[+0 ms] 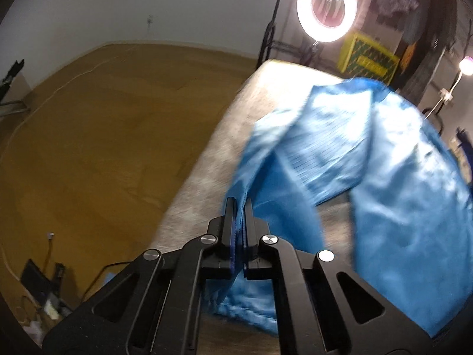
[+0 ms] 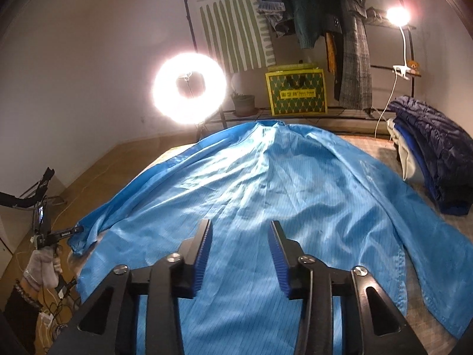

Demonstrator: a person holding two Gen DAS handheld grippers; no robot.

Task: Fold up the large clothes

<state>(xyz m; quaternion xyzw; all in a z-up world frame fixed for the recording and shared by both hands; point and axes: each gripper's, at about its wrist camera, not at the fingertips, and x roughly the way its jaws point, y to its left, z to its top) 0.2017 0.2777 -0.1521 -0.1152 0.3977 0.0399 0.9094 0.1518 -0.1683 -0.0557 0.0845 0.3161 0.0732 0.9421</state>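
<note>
Our left tongs (image 1: 239,207) pinch the blue coat (image 2: 266,195) hem to lift it; right tongs (image 2: 241,236) at 6 o'clock hover half-open, holding nothing

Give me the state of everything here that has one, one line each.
Blue garment: spread out on the table, wrinkled, not folded yet.
Left claw: shut on an edge of the blue garment.
Right claw: open above the garment, nothing pinched.
Ring light: on.
Clip lamp: on.
Dark jacket: folded, on the pile at the right.
</note>
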